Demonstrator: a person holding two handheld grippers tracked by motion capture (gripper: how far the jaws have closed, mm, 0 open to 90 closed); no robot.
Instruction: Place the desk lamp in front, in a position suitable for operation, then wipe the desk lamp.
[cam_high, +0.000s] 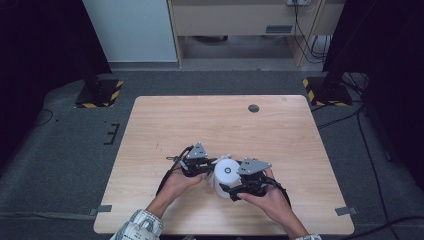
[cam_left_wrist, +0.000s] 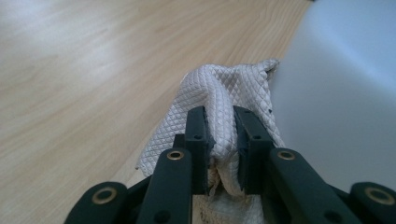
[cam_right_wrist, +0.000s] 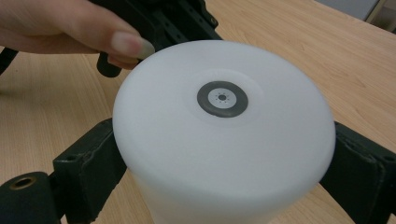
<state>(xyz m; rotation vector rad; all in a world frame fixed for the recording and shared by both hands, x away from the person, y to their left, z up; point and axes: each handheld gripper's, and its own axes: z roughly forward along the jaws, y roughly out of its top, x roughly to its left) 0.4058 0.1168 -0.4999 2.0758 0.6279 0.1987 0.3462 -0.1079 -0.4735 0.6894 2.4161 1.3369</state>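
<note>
A: What has the right gripper (cam_high: 231, 189) got?

B: A white cylinder (cam_right_wrist: 224, 135), upright on the table (cam_high: 280, 135). In the right gripper view the two black jaws press against its sides, one on each flank, so it is grasping the cylinder. The flat top carries a small grey disc (cam_right_wrist: 222, 99) in the middle.

A: And the left gripper (cam_left_wrist: 220, 140)?

B: Clenched on a white cloth (cam_left_wrist: 224, 93) with a quilted diamond pattern. In the left gripper view a fold of the cloth is pinched tight between the jaws, and the rest bunches up just ahead of them.

A: Where is the cloth, going by the cylinder?

B: Right against it. The cloth's far corner touches the cylinder's wall, on the side facing the left gripper. From above, a bit of it pokes out at the cylinder's upper left edge.

A: Where is the cylinder on the table?

B: In the near half, a little toward the person, between the two hands. The left hand (cam_high: 182, 182) sits just beside it on one side, the right hand (cam_high: 265, 195) on the other.

A: Anything else by the cylinder?

B: A dark round plug (cam_high: 253, 108) in the tabletop, well apart from it toward the far edge.
</note>
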